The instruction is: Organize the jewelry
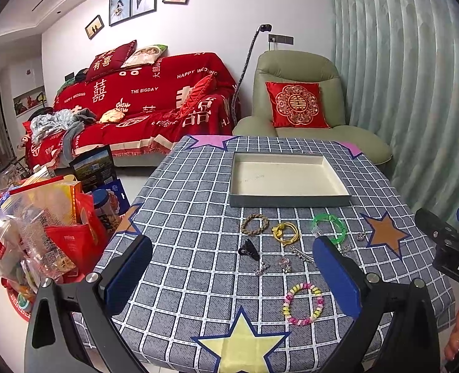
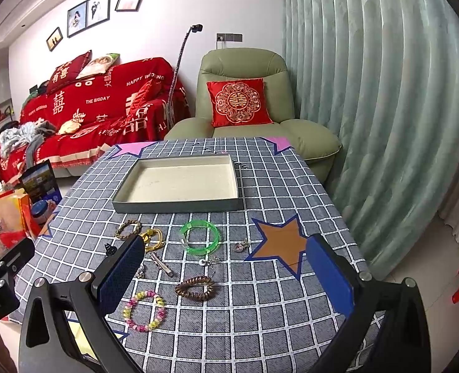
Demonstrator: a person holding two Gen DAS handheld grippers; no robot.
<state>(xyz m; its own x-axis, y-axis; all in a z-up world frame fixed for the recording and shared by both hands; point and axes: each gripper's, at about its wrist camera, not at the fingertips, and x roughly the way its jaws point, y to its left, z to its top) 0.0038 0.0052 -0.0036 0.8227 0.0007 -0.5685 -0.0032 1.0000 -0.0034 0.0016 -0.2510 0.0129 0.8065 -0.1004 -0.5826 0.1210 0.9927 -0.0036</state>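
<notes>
The left claw (image 1: pixel 229 279) is hovering wide open and empty over the grey checked tabletop (image 1: pixel 179 248), with the right claw (image 2: pixel 226 276) gaping equally wide, gripping nothing. Between them, a braided rope bracelet (image 1: pixel 254 224), yellow hair tie (image 1: pixel 285 231), translucent green plastic bangle (image 2: pixel 200 237) and pastel bead bracelet (image 1: pixel 303 303) are lying loose in front of the shallow cream-lined grey tray (image 1: pixel 291 200).

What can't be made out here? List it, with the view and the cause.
- Brown bead bracelet: hidden in the left wrist view behind the left gripper's right finger.
- Black clip: mostly hidden in the right wrist view behind the right gripper's left finger.
- Small silver charms: too small to identify.
</notes>
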